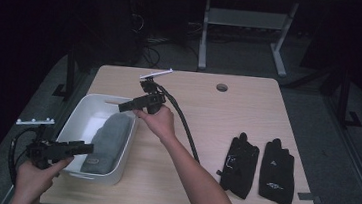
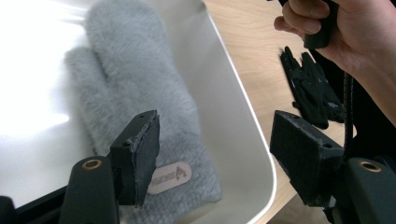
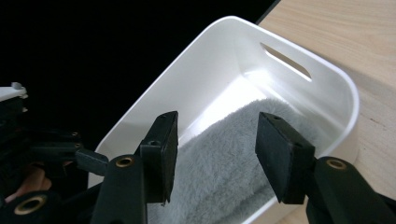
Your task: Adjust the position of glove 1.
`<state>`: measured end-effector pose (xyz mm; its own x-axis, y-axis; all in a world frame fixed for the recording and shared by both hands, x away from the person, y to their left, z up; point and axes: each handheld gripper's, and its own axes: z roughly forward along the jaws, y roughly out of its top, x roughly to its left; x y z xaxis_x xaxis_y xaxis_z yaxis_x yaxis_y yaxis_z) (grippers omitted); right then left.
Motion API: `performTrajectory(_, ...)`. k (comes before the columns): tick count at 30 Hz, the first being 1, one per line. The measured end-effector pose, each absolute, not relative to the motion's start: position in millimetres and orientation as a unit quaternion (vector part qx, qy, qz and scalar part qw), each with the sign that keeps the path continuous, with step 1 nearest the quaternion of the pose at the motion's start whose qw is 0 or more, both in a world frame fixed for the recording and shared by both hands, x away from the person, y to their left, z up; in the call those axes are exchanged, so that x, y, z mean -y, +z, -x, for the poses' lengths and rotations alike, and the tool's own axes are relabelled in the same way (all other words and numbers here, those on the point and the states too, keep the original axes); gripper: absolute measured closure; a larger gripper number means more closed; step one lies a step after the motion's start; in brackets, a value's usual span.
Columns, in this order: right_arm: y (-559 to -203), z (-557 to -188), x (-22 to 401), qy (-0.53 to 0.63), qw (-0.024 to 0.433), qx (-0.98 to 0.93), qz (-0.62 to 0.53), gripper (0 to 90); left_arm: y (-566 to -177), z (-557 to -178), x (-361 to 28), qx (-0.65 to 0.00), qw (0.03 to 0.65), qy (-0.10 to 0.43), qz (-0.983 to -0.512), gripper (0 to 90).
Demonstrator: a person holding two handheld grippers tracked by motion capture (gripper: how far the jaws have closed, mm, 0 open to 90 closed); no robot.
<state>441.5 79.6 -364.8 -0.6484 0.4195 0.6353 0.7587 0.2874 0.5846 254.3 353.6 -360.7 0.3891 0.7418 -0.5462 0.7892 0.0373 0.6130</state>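
A grey fuzzy mitten (image 1: pixel 107 140) lies lengthwise in a white bin (image 1: pixel 78 113) at the table's left. My left gripper (image 1: pixel 89 148) hovers over the bin's near end, jaws open, with nothing between them. In the left gripper view the mitten (image 2: pixel 135 84) lies below the left gripper (image 2: pixel 215 135), its label patch near the left jaw. My right gripper (image 1: pixel 120 107) hangs above the bin's far right rim, open and empty. In the right gripper view the right gripper (image 3: pixel 217 149) looks down on the mitten (image 3: pixel 233 196) and the bin's handle slot (image 3: pixel 286 60).
Two black gloves (image 1: pixel 239 163) (image 1: pixel 276 172) lie flat side by side at the table's right front. A round cable hole (image 1: pixel 222 87) sits near the far edge. The right gripper's cable (image 1: pixel 186 130) trails across the middle of the table. A desk frame (image 1: pixel 246 33) stands beyond.
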Motion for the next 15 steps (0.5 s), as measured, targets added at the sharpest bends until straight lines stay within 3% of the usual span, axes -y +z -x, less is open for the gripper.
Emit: performTrajectory(15,-355.4,-442.9,-34.6,-0.501,0.201,0.753,0.376,43.0,-346.8,-266.4,-323.7,-0.523,0.482,-0.032,-0.702,28.0)
